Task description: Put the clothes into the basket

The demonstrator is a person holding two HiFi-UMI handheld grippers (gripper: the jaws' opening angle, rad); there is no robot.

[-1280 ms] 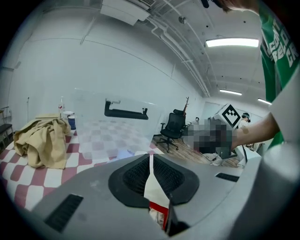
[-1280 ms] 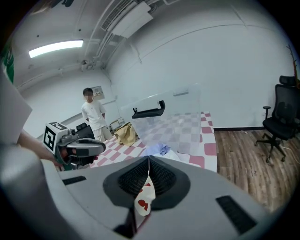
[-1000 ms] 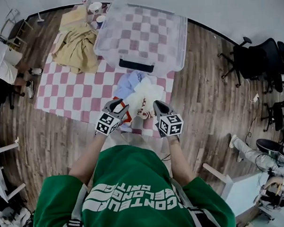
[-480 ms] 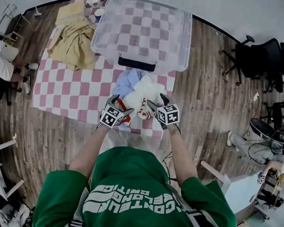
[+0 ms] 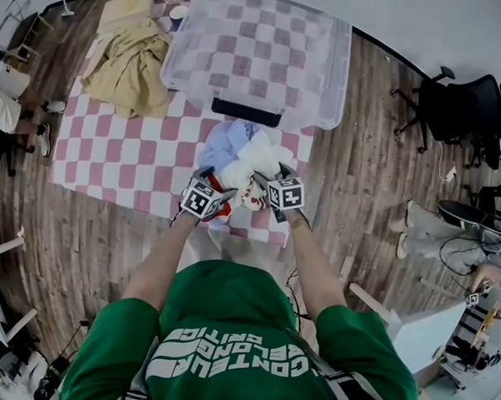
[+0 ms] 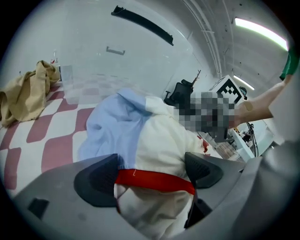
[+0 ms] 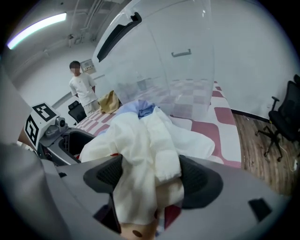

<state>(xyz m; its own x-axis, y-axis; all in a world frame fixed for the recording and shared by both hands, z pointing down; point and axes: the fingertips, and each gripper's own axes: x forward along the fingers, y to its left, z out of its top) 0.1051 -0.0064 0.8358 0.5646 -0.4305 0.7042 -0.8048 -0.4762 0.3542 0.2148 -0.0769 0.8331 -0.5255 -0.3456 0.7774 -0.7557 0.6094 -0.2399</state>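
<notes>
Both tools are down at the little pile of clothes [image 5: 247, 158], which sits on the pink-and-white checked blanket [image 5: 108, 160] right beside the near wall of the clear basket [image 5: 332, 75]. The basket's on that same blanket. The left tool [image 6: 152, 174] has just been opening its jaws and they're spread wide now. A cream garment [image 6: 161, 140] with a red band [image 6: 154, 181] bulges into the gap, and a light blue shirt [image 6: 110, 126] lies right behind it. Same deal for the right tool [image 7: 152, 177]: jaws just been opening, wide apart, the cream garment hanging between the pads [image 7: 110, 174] but not clamped. None of that pile is in the basket yet. There's also a tan garment [image 5: 133, 67] crumpled on the blanket, off to the left of the basket.
</notes>
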